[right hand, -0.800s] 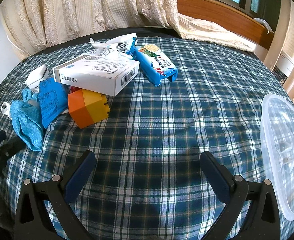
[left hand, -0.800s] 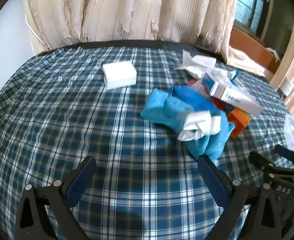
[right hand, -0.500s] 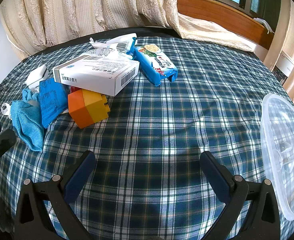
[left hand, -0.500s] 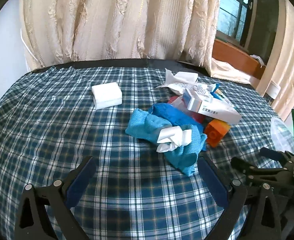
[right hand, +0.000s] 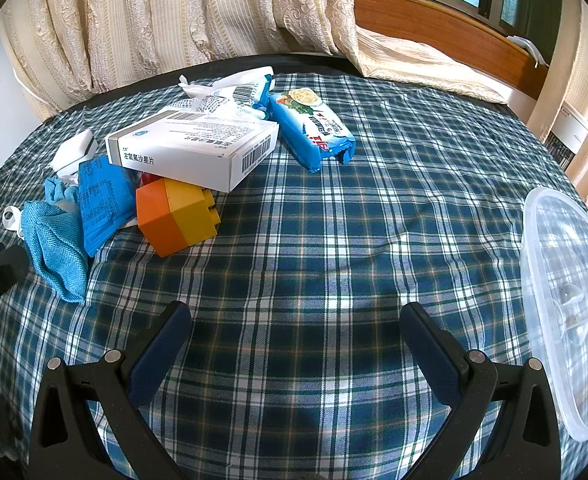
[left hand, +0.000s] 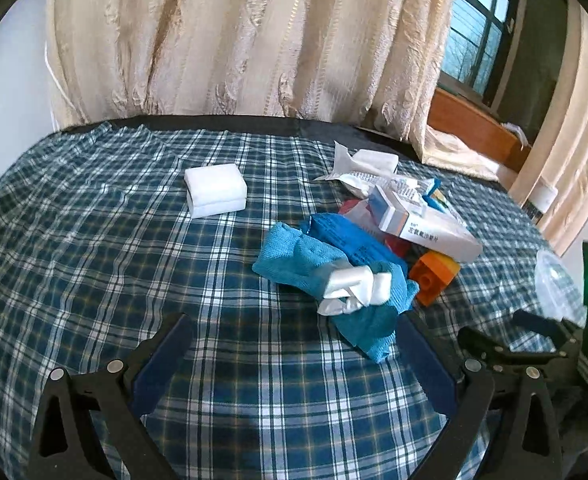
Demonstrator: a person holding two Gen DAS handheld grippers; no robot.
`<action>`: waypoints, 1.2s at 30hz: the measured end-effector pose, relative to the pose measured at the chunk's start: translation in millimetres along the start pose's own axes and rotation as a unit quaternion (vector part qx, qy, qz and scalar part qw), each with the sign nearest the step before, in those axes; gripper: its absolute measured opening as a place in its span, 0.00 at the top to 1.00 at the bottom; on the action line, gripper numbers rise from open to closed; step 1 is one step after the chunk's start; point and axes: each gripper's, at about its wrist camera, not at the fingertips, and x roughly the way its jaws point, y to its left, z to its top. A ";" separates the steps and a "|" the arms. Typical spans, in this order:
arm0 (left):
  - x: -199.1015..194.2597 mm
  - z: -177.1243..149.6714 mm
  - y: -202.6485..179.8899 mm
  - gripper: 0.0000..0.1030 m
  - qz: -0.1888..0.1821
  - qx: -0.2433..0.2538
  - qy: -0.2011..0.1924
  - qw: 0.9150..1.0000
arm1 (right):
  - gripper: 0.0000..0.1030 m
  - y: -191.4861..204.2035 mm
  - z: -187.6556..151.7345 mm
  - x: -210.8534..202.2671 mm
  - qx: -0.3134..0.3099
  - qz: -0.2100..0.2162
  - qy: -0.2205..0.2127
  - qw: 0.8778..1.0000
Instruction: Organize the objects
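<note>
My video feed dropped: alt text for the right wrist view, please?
The open right claw hovers empty over a plaid tablecloth. Upper left, a white medicine box rests on an orange-yellow block; a clear plastic container sits right.

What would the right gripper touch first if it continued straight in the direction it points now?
Probably only the plaid tablecloth. The right gripper is open and angled down at bare cloth, with nothing between its fingers. The orange and yellow toy block lies to the left of that line and the clear plastic container to the right, though depth is uncertain.
</note>
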 end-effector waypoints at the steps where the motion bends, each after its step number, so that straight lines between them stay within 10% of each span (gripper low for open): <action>1: -0.6 1.3 2.4 0.00 -0.006 -0.007 -0.001 1.000 | 0.00 0.0 0.1 0.1 0.000 0.000 0.000 1.000; 36: -4.6 -0.5 -7.6 0.00 0.008 0.012 -0.014 1.000 | 0.00 -0.1 0.0 -0.2 0.001 -0.001 0.000 1.000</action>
